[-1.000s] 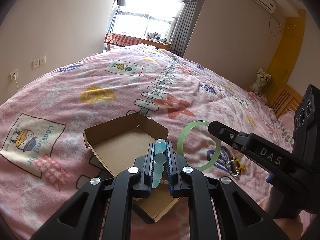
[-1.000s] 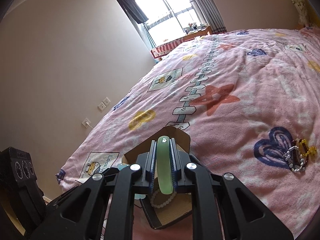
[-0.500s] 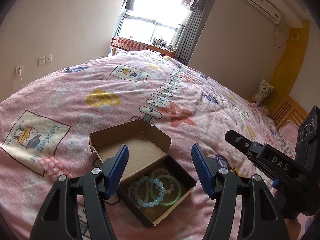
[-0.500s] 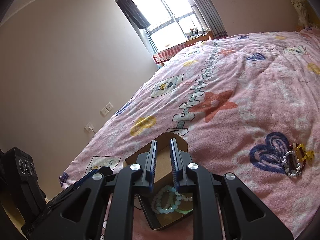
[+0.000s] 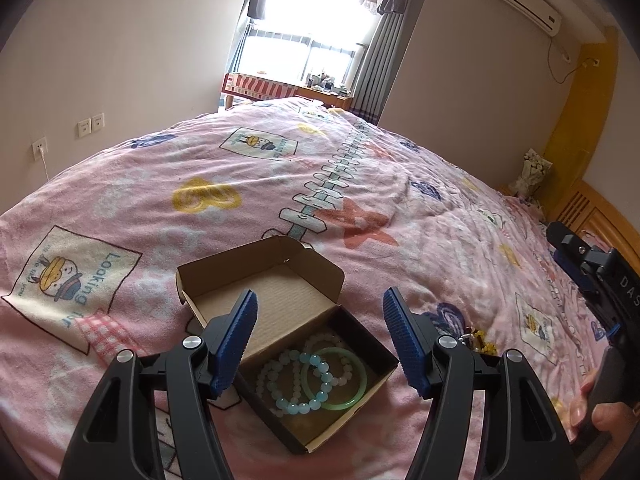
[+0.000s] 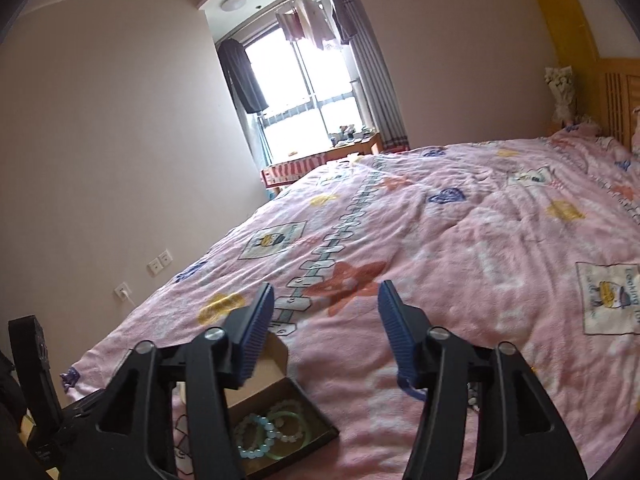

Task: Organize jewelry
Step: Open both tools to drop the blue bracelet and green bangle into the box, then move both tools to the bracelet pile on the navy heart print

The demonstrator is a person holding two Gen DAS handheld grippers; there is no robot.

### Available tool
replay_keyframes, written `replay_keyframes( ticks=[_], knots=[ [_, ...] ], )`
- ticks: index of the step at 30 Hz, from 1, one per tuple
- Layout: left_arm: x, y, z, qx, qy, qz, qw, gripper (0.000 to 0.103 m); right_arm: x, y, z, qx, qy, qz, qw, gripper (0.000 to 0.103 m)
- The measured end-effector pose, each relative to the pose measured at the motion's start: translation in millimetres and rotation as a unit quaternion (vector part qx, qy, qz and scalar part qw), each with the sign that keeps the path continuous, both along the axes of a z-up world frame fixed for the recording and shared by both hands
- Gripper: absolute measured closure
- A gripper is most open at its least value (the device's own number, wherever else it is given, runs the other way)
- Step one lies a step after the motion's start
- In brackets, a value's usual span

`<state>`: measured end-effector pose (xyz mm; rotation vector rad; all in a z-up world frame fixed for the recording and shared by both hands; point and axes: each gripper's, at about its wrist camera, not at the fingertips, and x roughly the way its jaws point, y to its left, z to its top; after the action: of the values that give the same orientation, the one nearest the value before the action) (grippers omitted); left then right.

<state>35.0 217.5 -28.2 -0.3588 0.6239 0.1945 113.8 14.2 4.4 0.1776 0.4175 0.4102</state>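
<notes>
An open cardboard box (image 5: 356, 412) with its lid flap up lies on the pink bedspread. Inside lie a green bangle (image 5: 352, 390), a light blue bead bracelet (image 5: 300, 404) and a pale white bead bracelet (image 5: 320, 340). My left gripper (image 5: 320, 334) is open and empty, raised above the box. My right gripper (image 6: 326, 330) is open and empty, above and to the right of the box (image 6: 316, 420); its bracelets (image 6: 272, 432) show below. More beaded jewelry (image 5: 480, 342) lies on the blanket right of the box, partly hidden by my left finger.
The pink cartoon-print bedspread (image 5: 360, 184) fills both views. A wooden headboard (image 5: 596, 216) stands at the right. The right gripper's body (image 5: 600, 280) and the holding hand (image 5: 600, 412) show at the right edge of the left wrist view.
Both grippers let go: the blue beads and the green bangle dropped into the box. Both jaws opened wide and both grippers lifted up and back.
</notes>
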Motion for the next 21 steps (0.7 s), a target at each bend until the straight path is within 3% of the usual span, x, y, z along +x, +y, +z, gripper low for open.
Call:
replay_keyframes(
  ticks=[5,7,10,14,19,21],
  knots=[
    [3.0,-7.0,-0.6,0.003,0.003,-0.007,1.0,0.037,3.5,-23.0,1.0,-0.012,0.01,-0.011,1.0,0.046],
    [5.4,-12.1,-1.7,0.007,0.006,-0.012,0.9999,0.037,4.9,-32.3,0.6,-0.023,0.01,-0.02,0.999,0.034],
    [10.0,-21.1,-3.9,0.014,0.012,-0.021,0.9996,0.037,5.4,-50.5,1.6,-0.022,0.006,-0.028,0.999,0.029],
    [16.7,-33.9,-9.3,0.005,0.015,-0.034,0.9993,0.037,11.7,-74.7,2.6,-0.008,0.027,-0.031,0.999,0.03],
    [33.9,-65.0,-31.9,0.017,0.044,-0.067,0.9966,0.035,24.7,-105.6,-7.6,0.004,0.062,-0.052,0.997,0.043],
    [41.7,-76.7,-40.4,0.005,0.06,-0.089,0.9942,0.035,30.4,-116.3,-14.5,0.005,0.077,-0.058,0.995,0.046]
  ],
)
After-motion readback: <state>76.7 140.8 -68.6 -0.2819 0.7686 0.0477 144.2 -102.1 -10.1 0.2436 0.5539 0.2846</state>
